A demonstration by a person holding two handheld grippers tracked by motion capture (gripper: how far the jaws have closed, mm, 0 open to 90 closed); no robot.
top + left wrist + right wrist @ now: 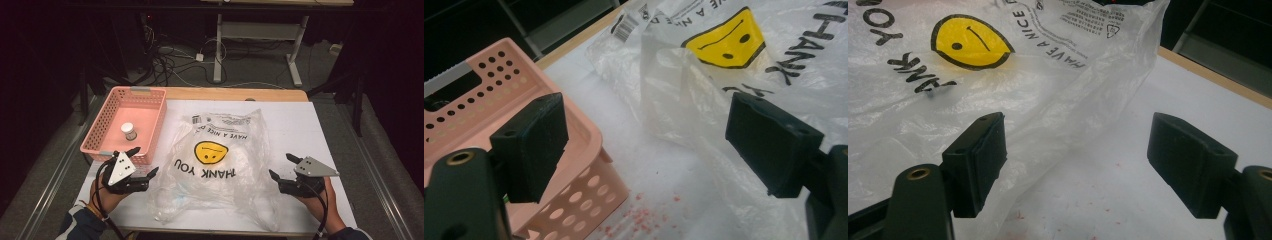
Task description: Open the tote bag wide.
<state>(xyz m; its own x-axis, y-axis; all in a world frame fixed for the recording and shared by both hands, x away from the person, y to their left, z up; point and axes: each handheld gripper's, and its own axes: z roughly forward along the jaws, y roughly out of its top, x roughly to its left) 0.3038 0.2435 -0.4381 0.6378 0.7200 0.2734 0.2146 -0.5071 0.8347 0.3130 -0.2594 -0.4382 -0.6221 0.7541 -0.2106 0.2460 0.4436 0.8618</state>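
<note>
Bag (pixel 220 160) flat on bench (pixel 310 125), between L gripper (pixel 145 162) and R gripper (pixel 281 167); both fingers spread, empty. Basket (pixel 150 100) holds small jar (pixel 129 131), prob. capped.

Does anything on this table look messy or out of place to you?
A little. Small red specks are scattered on the white table cover beside the pink basket, like crumbs or flaked paint. The clear plastic bag lies crumpled, its print upside down from the person's side. Otherwise, the small jar stands upright in the basket.
</note>
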